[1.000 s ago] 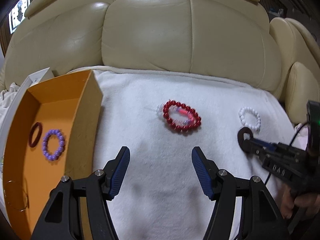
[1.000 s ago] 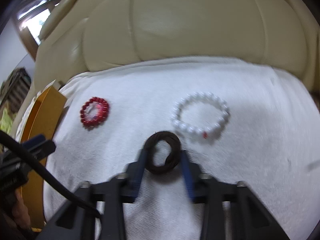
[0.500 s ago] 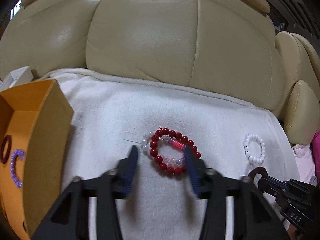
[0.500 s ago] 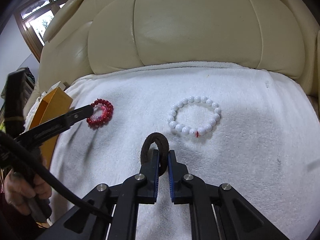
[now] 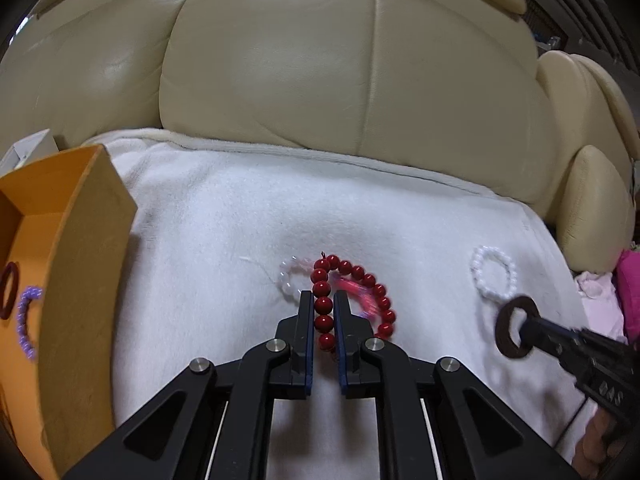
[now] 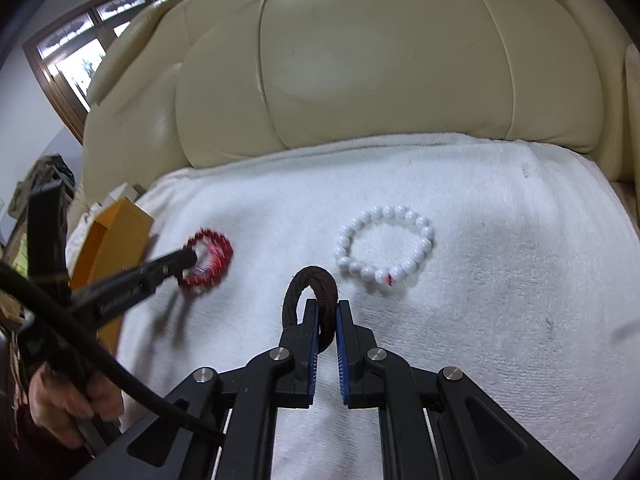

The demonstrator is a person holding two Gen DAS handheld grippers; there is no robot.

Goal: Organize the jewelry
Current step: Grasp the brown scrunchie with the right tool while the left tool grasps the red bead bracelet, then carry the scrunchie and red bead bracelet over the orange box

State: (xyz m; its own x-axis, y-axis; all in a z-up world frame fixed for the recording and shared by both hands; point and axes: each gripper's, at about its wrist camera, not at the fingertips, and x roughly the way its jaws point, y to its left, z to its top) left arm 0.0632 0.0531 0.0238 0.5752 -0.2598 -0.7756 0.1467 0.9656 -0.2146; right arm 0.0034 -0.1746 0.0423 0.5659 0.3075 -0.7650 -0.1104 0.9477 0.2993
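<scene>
Black hand-held gripper (image 5: 322, 312), blue finger pads (image 5: 308, 344), silver screws

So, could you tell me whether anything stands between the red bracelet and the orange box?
Nothing visible does. The left gripper is shut on the red bracelet, and only bare white towel lies between it and the orange box. The box's near wall must be cleared.

Bare white towel (image 5: 224, 240) fills the middle of the left wrist frame, open for passage; the orange box (image 5: 86, 264) wall (tall, at left edge) blocks that side, the sofa backrest (image 5: 320, 80) the top.
</scene>
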